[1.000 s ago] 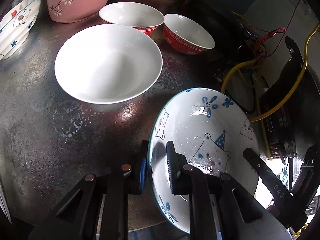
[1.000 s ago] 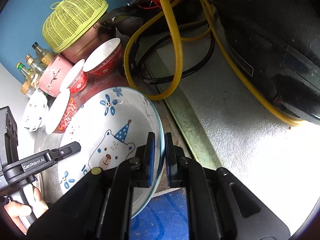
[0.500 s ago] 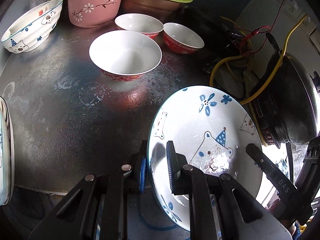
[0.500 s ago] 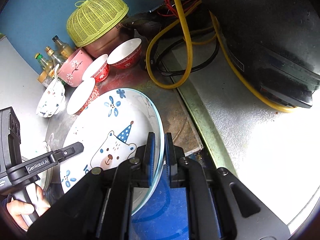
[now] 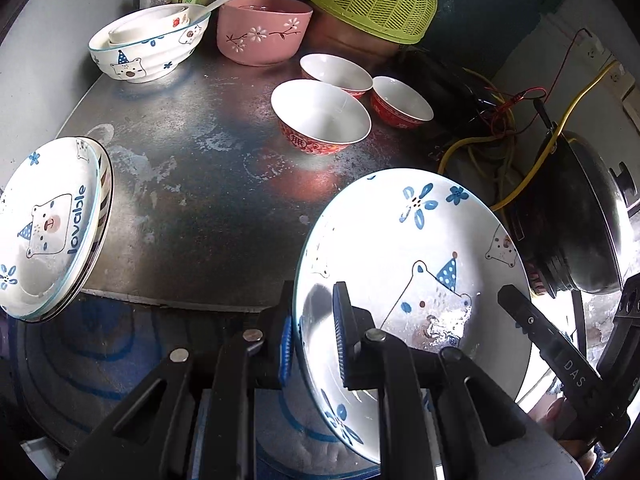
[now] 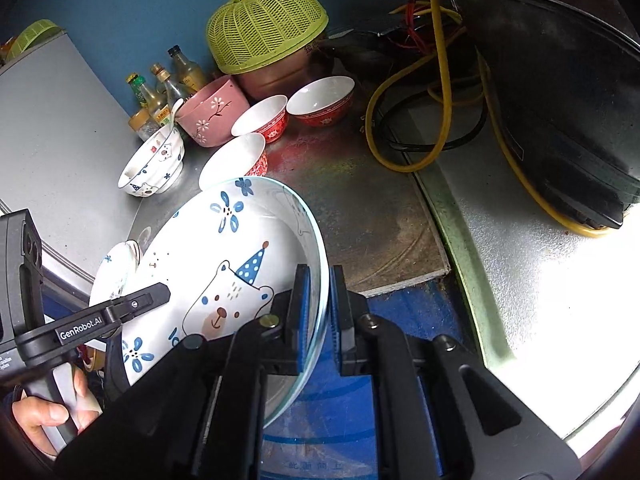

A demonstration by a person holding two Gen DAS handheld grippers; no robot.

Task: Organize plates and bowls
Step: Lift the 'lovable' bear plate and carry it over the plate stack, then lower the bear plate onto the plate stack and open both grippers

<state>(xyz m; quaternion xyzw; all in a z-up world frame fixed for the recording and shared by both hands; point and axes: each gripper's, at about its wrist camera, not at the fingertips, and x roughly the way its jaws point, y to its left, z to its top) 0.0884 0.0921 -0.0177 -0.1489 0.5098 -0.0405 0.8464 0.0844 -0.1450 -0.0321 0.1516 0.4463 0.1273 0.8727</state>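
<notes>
Bear plate empty, clamped by L gripper & R gripper; bear bowl holds small cup + spoon.

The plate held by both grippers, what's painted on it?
A white plate with a party-hatted bear and blue flowers, clearest in the right wrist view.

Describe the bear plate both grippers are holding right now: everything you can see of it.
The bear plate is a shallow, glossy white dish, ceramic by its look, with a thin blue rim, blue flowers, small bear faces and a large bear in a dotted party hat. It is tilted, held above the table edge. The left hand-held gripper pinches one rim, the right hand-held gripper the opposite rim. Nothing else touches it.
</notes>
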